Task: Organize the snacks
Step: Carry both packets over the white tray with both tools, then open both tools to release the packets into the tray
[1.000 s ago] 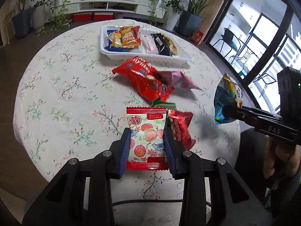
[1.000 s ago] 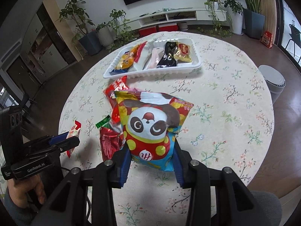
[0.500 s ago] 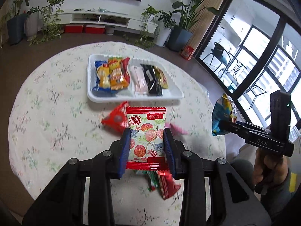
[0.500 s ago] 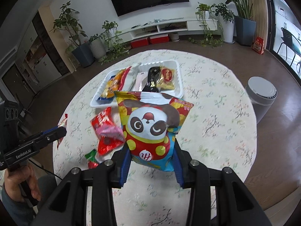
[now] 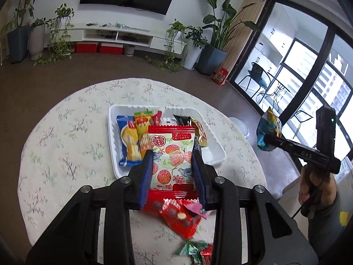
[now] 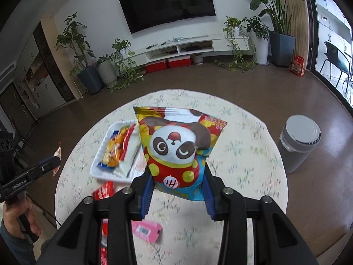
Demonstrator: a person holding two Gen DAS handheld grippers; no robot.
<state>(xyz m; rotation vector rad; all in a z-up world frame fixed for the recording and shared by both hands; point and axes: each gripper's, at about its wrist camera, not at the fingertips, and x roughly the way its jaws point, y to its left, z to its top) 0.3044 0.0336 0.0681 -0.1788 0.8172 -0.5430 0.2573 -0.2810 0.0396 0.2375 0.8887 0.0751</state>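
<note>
My left gripper point(image 5: 172, 172) is shut on a red-edged lychee snack packet point(image 5: 171, 154) and holds it high above the white tray point(image 5: 111, 137), which holds several packets. My right gripper point(image 6: 176, 190) is shut on a panda snack bag point(image 6: 176, 145), also high over the table; it shows at the right of the left wrist view point(image 5: 268, 132). Loose snacks lie on the floral tablecloth: a red bag point(image 5: 181, 218), a green-red packet point(image 5: 194, 251) and a pink packet point(image 6: 146, 230).
The round table point(image 5: 66, 145) stands in a living room. A grey bin point(image 6: 297, 141) stands on the floor to the table's right. Plants and a TV shelf line the far wall.
Both grippers have risen well above the table with their packets and moved toward the tray. The table and tray look smaller and farther below.
</note>
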